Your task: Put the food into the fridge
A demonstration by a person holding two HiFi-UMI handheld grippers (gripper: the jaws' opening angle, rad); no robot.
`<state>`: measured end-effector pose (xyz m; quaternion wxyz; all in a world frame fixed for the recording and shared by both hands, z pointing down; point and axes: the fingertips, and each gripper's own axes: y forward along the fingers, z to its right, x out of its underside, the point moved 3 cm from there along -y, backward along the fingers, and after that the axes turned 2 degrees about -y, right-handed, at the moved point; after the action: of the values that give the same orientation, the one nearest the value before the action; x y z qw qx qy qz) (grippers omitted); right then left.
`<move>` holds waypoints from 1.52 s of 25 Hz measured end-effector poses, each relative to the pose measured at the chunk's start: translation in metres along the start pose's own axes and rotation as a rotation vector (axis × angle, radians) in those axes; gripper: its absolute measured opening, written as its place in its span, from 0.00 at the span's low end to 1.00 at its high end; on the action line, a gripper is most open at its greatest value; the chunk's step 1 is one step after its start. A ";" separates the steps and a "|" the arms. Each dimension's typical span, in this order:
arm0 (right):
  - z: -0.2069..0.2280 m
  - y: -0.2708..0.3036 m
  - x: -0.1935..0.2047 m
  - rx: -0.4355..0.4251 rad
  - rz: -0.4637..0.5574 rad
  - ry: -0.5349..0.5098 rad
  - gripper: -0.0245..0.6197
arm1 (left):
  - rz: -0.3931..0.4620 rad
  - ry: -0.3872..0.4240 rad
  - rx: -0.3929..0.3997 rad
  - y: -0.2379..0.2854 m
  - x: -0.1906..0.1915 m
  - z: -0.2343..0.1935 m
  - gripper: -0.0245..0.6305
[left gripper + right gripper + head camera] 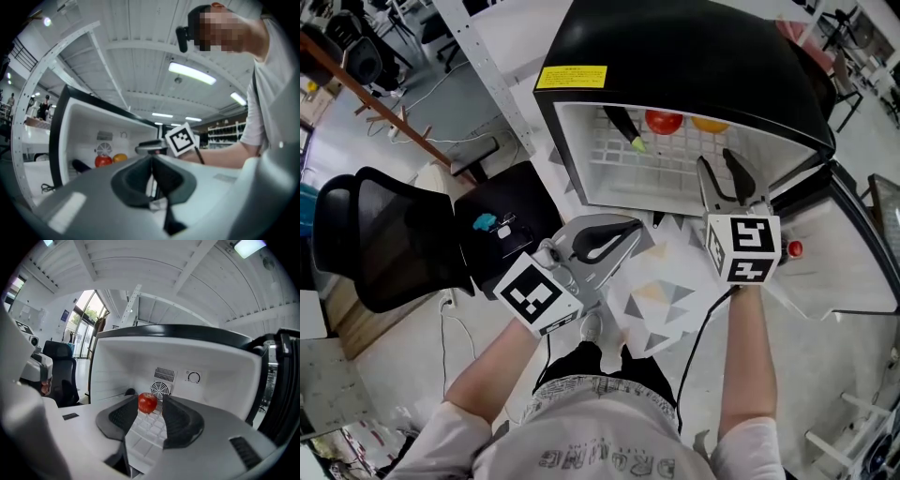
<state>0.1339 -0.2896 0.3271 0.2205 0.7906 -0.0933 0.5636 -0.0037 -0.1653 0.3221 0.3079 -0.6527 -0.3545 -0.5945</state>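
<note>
Black office chair (389, 234), white perforated post (492, 80) — both leftward

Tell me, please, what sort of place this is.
Probably a lab or workshop hall, not a home kitchen: the small black fridge sits beside an office chair, with metal racking and ceiling strip lights around.

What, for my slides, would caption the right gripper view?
Open right tongs face a red apple on the white shelf inside the fridge.
</note>
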 end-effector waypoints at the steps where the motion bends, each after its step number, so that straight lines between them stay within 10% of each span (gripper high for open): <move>1: -0.002 -0.004 -0.002 -0.003 0.006 0.005 0.28 | 0.002 0.003 0.000 -0.001 -0.002 0.001 0.05; 38: -0.077 -0.095 -0.004 -0.149 0.027 0.099 0.07 | -0.010 0.042 0.036 -0.025 -0.022 0.013 0.05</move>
<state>0.1053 -0.1710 0.3210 0.2752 0.7420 -0.1345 0.5963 -0.0185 -0.1426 0.2985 0.3239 -0.6325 -0.3618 -0.6034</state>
